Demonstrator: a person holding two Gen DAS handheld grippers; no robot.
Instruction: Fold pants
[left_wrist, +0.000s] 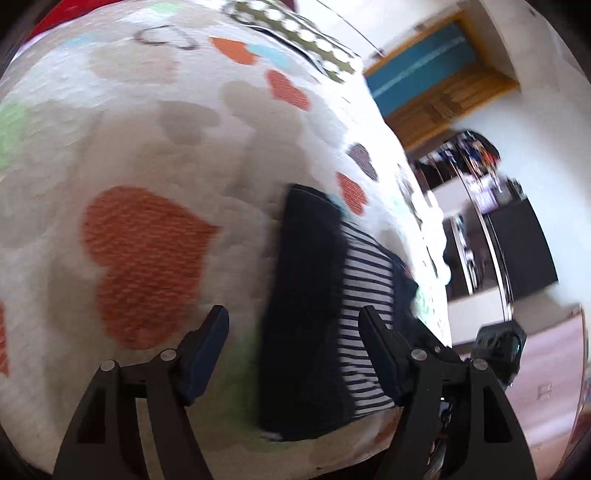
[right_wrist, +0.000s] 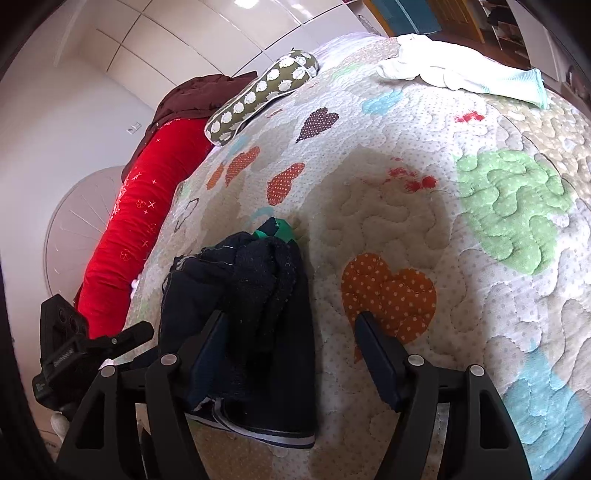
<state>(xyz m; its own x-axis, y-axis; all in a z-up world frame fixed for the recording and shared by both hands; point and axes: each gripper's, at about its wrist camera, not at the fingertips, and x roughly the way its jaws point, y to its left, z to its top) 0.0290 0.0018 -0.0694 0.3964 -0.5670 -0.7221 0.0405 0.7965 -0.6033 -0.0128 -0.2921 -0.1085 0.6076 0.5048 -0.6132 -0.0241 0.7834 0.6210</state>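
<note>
Dark navy pants with a striped black-and-white panel lie folded in a compact bundle on the heart-patterned quilt. My left gripper is open and empty, its fingers standing either side of the bundle just above it. In the right wrist view the same bundle lies on the quilt, its striped edge toward the camera. My right gripper is open and empty, its left finger over the bundle. The left gripper's body shows at the left.
A red bolster, a dark red cloth and a dotted olive pillow lie along the bed's far side. White and pale blue clothes lie at the far end. The bed edge drops to the floor and shelves.
</note>
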